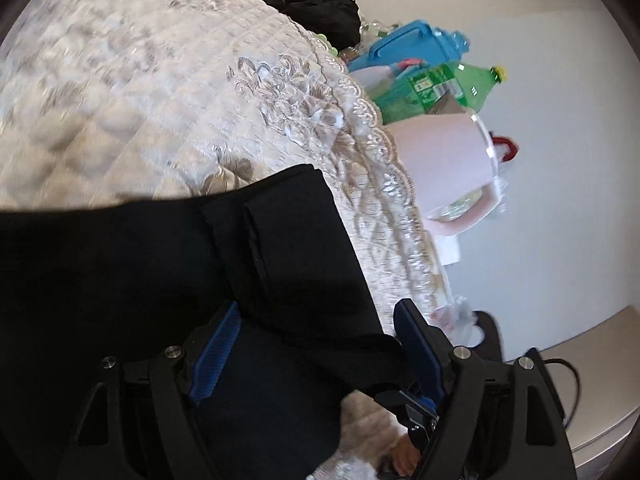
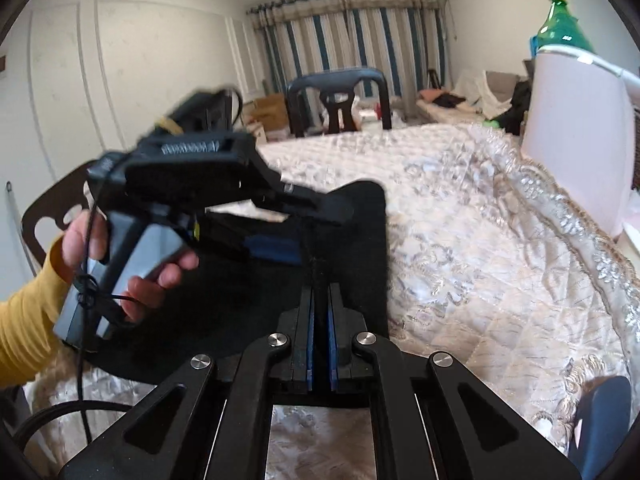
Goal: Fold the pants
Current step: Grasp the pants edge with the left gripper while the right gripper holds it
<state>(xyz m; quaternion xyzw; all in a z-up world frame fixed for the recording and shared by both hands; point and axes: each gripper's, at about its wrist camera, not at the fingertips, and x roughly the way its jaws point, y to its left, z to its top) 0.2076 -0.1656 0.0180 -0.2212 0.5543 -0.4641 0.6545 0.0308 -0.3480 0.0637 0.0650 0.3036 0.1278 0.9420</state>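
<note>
Pants (image 2: 340, 248) lengthwise away from right tongs (image 2: 320, 320)

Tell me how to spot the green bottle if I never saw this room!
Find the big table under the shiny cream quilted cloth. Along its lace edge by the white wall sits a clutter of things, with a blue plastic tub and a pale pink container. The green bottle is the see-through one with a yellow cap.

The pants (image 2: 360, 240) lie on the quilted worktop (image 2: 480, 260), toward its left side; the left gripper (image 2: 296, 224) lies over them from the left; the right gripper (image 2: 320, 304) is at their near edge; a chair (image 2: 338, 100) stands behind the worktop; a bottle (image 2: 562, 28) stands at the right.
</note>
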